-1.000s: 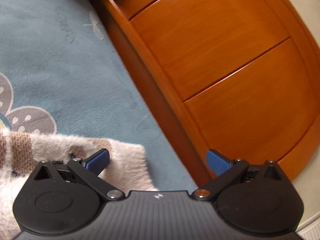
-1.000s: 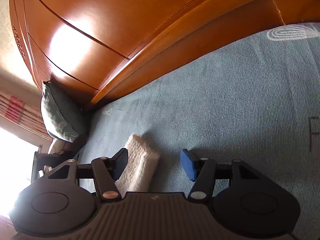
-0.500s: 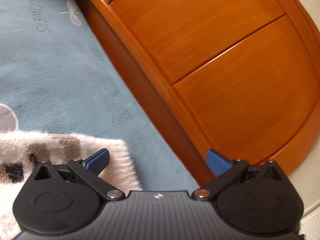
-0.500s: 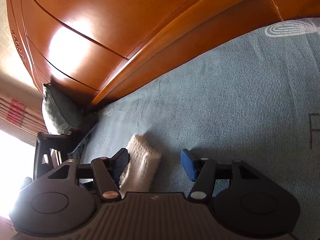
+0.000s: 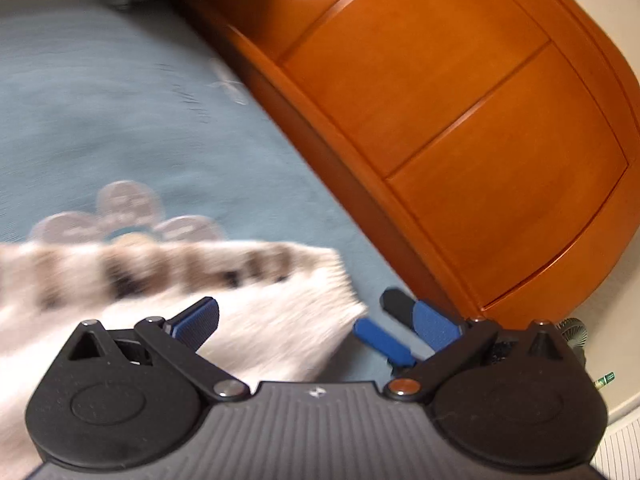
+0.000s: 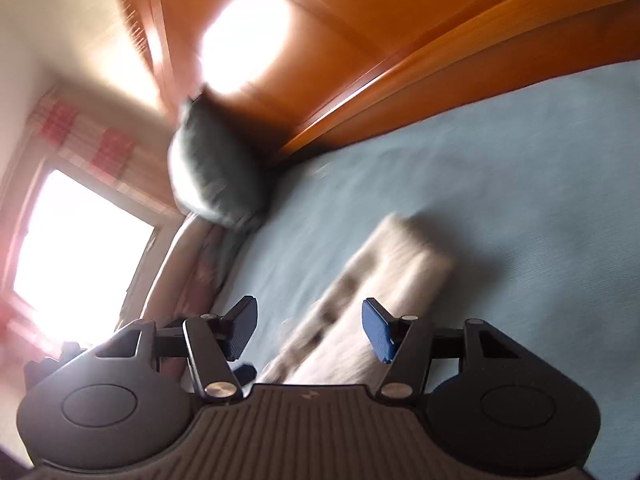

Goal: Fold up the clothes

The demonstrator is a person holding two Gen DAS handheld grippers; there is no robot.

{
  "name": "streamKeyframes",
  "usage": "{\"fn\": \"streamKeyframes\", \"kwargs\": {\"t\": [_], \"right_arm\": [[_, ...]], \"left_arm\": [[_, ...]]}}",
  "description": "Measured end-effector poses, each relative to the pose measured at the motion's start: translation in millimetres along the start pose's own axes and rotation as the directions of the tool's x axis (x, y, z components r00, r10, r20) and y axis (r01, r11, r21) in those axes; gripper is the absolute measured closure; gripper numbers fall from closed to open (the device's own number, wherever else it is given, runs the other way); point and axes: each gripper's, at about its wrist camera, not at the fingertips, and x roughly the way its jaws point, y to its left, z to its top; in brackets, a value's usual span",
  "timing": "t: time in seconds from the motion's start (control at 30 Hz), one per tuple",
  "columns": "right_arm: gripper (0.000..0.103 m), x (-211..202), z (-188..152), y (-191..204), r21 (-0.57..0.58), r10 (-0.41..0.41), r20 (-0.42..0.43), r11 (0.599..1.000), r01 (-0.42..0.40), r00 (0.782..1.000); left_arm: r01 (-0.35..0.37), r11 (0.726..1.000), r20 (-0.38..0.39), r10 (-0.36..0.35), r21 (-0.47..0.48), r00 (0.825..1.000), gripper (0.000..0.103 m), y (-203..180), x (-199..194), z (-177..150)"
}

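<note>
On the blue bedspread (image 5: pixel 120 112), the fuzzy garment (image 5: pixel 248 320) has slid toward twelve o'clock; my left gripper (image 5: pixel 316 326) and right gripper (image 6: pixel 310 326) gape wide, empty, both pulling back.

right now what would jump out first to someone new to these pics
The glossy orange wooden headboard fills the upper right of the left view. Below it a fuzzy cream garment with brown checks lies on the blue bedspread, just ahead of the left tool. In the right view, a bright window glares at left.
</note>
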Motion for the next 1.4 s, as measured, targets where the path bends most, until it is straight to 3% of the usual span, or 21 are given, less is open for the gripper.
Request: {"fn": "streamKeyframes", "kwargs": {"t": [0.2, 0.33, 0.37, 0.47, 0.53, 0.67, 0.7, 0.73, 0.77, 0.8, 0.87, 0.97, 1.03, 1.17, 1.2, 1.23, 1.33, 1.4], "right_arm": [[0.040, 45, -27, 25, -0.067, 0.077, -0.135, 0.994, -0.087, 0.988], [0.041, 56, -33, 27, -0.111, -0.079, -0.167, 0.992, 0.061, 0.983], [0.058, 54, -31, 25, -0.129, -0.144, -0.157, 0.984, 0.124, 0.977], [0.092, 46, -23, 13, -0.112, -0.211, -0.165, 0.974, 0.194, 0.963], [0.103, 43, -22, 6, -0.102, -0.231, -0.174, 0.971, 0.215, 0.957], [0.103, 36, -25, 20, -0.186, -0.293, -0.164, 0.947, 0.262, 0.942], [0.098, 33, -28, 29, -0.232, -0.314, -0.148, 0.933, 0.275, 0.938], [0.082, 30, -30, 38, -0.276, -0.332, -0.134, 0.917, 0.287, 0.934], [0.061, 32, -36, 45, -0.299, -0.294, -0.160, 0.924, 0.238, 0.942], [0.056, 34, -41, 52, -0.320, -0.257, -0.188, 0.929, 0.188, 0.948], [0.056, 37, -53, 66, -0.357, -0.182, -0.246, 0.930, 0.086, 0.952], [0.056, 51, -71, 78, -0.377, -0.151, -0.347, 0.926, 0.010, 0.926], [0.060, 55, -75, 78, -0.410, -0.212, -0.350, 0.911, 0.055, 0.912], [0.086, 48, -69, 68, -0.425, -0.245, -0.371, 0.902, 0.071, 0.896], [0.087, 46, -66, 67, -0.419, -0.247, -0.371, 0.905, 0.076, 0.895], [0.085, 43, -64, 65, -0.413, -0.249, -0.372, 0.907, 0.081, 0.894], [0.062, 41, -65, 73, -0.411, -0.214, -0.372, 0.910, 0.046, 0.903], [0.060, 44, -69, 80, -0.402, -0.164, -0.397, 0.916, -0.010, 0.903]], "left_arm": [[-0.034, 0.989, 0.050, 0.042, -0.143, 0.998, 0.001, 55, -50, -25], [-0.030, 0.972, 0.031, 0.038, -0.234, 0.999, 0.001, 82, -61, -39], [-0.026, 0.975, 0.035, 0.035, -0.222, 0.999, 0.001, 82, -61, -42], [-0.004, 0.986, 0.036, 0.010, -0.165, 0.999, 0.001, 74, -62, -55], [-0.007, 0.994, 0.025, 0.009, -0.105, 1.000, 0.001, 67, -60, -64], [-0.014, 0.999, 0.021, 0.015, -0.051, 1.000, 0.001, 59, -61, -70], [-0.002, 0.997, 0.034, 0.004, -0.071, 0.999, 0.001, 61, -67, -68], [0.011, 0.996, 0.046, -0.007, -0.091, 0.999, 0.001, 64, -72, -66], [0.026, 0.993, 0.060, -0.019, -0.113, 0.998, 0.001, 67, -78, -65], [0.049, 0.989, 0.079, -0.038, -0.143, 0.996, 0.001, 71, -82, -63], [0.078, 0.979, 0.104, -0.059, -0.189, 0.993, 0.001, 79, -86, -60], [0.047, 0.978, 0.122, -0.022, -0.202, 0.992, 0.001, 86, -92, -63], [0.051, 0.974, 0.111, -0.027, -0.222, 0.993, 0.001, 91, -93, -67], [0.026, 0.981, 0.077, -0.012, -0.192, 0.997, 0.001, 87, -94, -70], [0.020, 0.981, 0.089, -0.003, -0.194, 0.996, 0.001, 85, -99, -67], [0.018, 0.980, 0.106, 0.003, -0.196, 0.994, 0.001, 83, -106, -64], [-0.006, 0.974, 0.138, 0.038, -0.224, 0.990, 0.001, 89, -124, -64], [-0.036, 0.968, 0.143, 0.073, -0.249, 0.987, 0.001, 96, -133, -66]]}}
